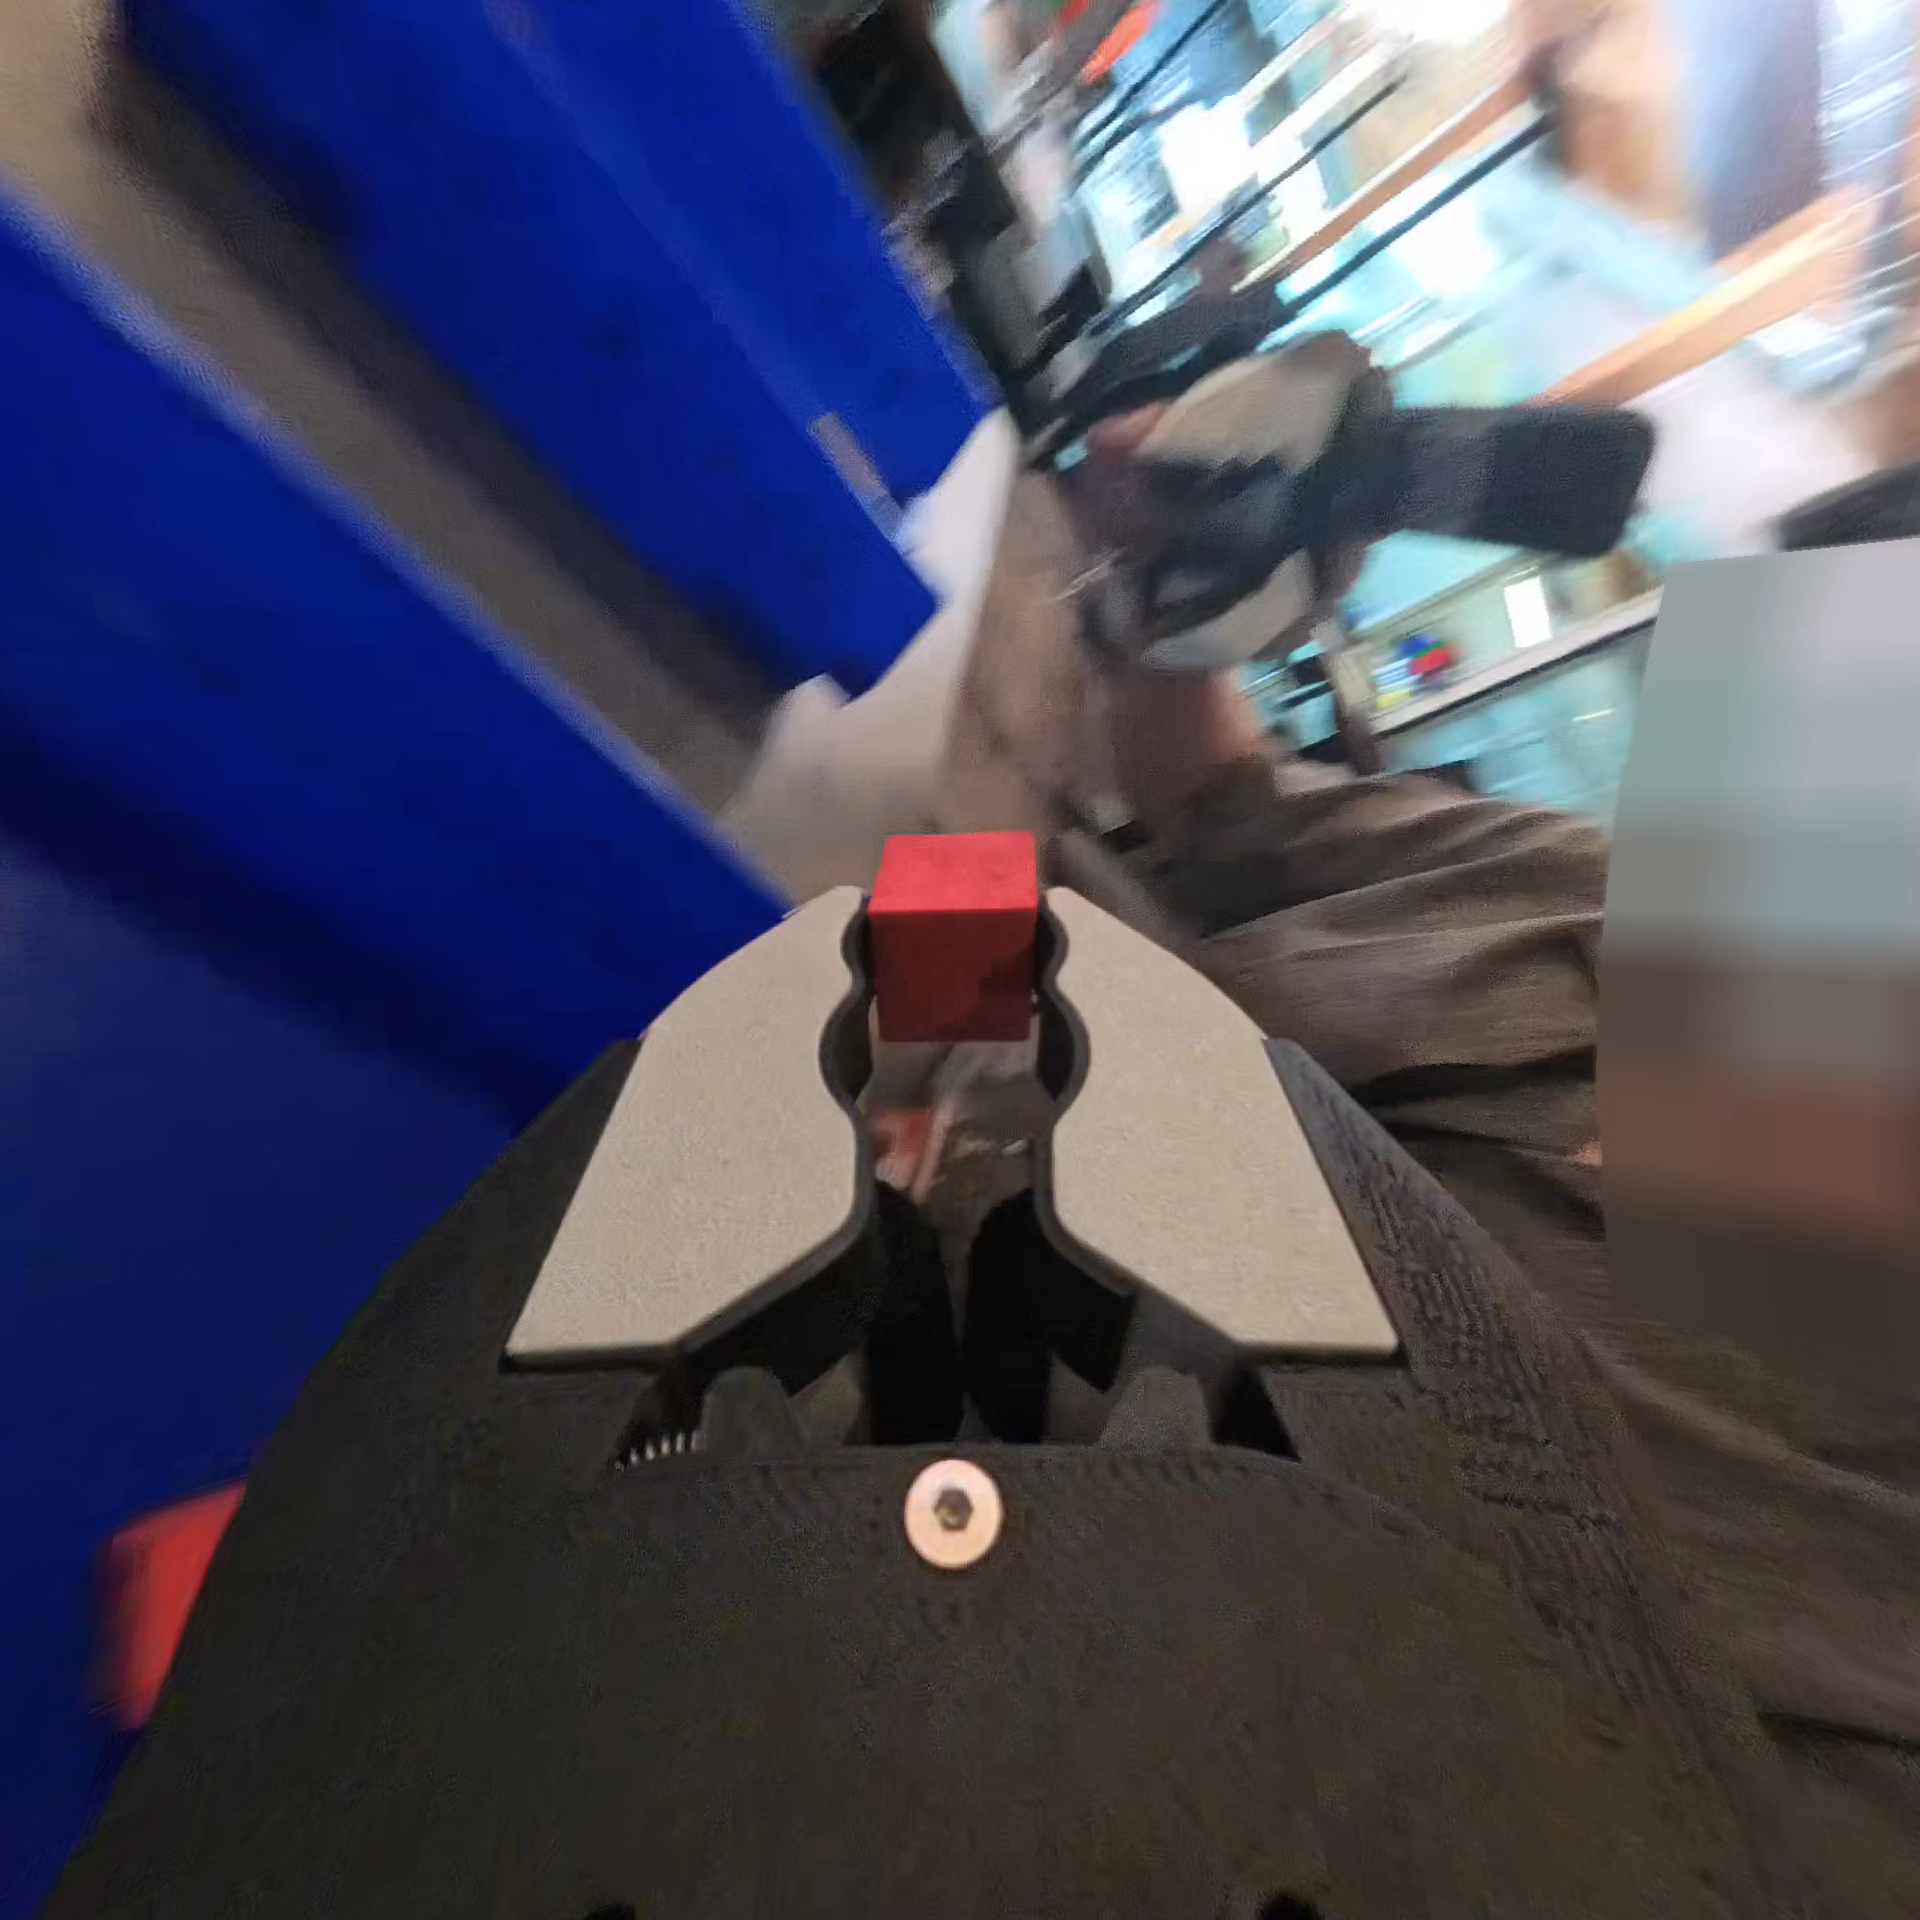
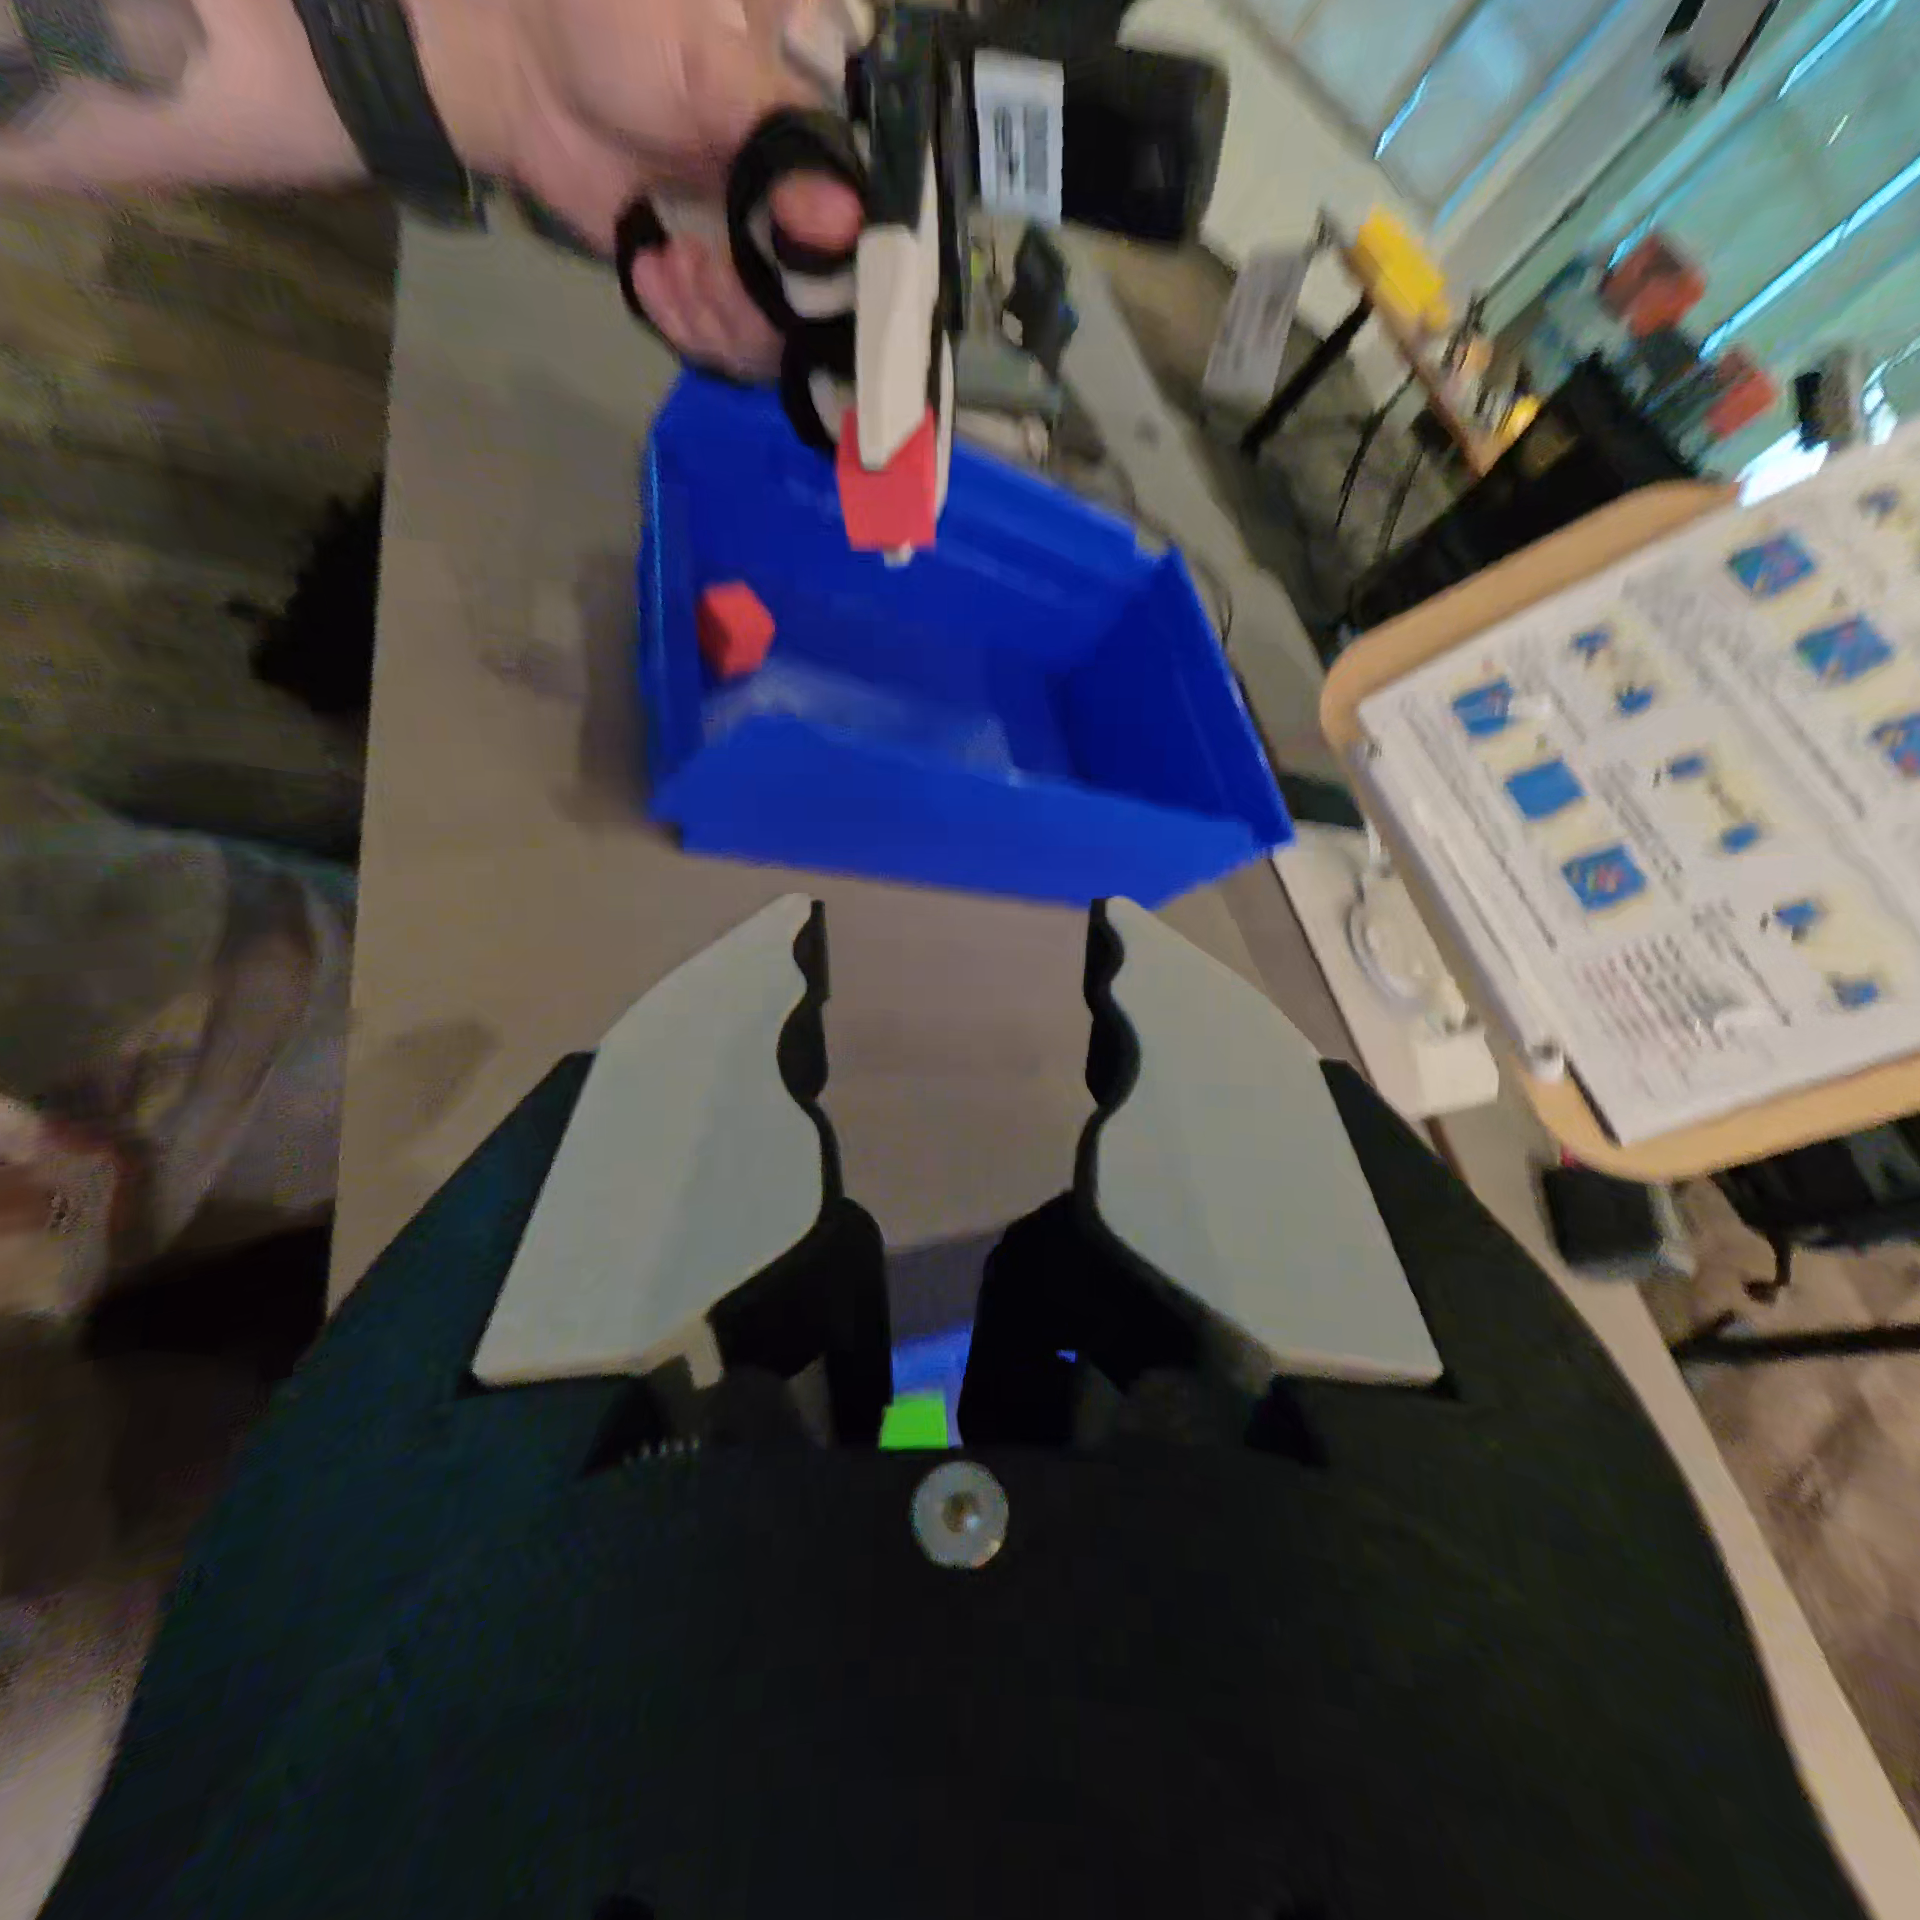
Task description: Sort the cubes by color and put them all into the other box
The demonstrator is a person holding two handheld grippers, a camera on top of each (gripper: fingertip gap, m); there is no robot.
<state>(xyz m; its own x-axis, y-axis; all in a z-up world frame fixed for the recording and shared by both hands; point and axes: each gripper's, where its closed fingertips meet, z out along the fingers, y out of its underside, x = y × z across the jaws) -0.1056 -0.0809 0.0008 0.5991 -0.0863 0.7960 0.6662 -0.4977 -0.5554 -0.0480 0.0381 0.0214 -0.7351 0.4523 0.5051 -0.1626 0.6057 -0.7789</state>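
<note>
Left gripper [image 1: 954, 914]: jaws closed most of the way on a red cube [image 1: 951, 961], pinched at the very tips, with part of the cube standing out beyond them. The grip looks square, one face against each pad. In the right wrist view we see this gripper in the upper middle of the frame, held by a hand [image 2: 623, 125] and pointing steeply down. The cube hangs over the far part of a blue bin [image 2: 935, 831], clear of the bin floor as far as we can tell. A second cube [image 2: 735, 627], also red, lies inside the bin against the wall at left of frame. In the left wrist view the bin walls fill the left half of the frame, heavily blurred. A red smear at lower left may be that second cube, but we cannot tell. Right gripper [image 2: 954, 914]: jaws wide apart, nothing between them. It sits low over the beige table [image 2: 499, 831], aimed along it at the bin's near wall, tips just short of that wall in the picture and touching nothing. A green patch [image 2: 914, 1421] shows through the gap at the finger roots, too small to identify. At right of frame a wooden board [image 2: 1455, 582] carries a printed sheet, well apart from both grippers.
</note>
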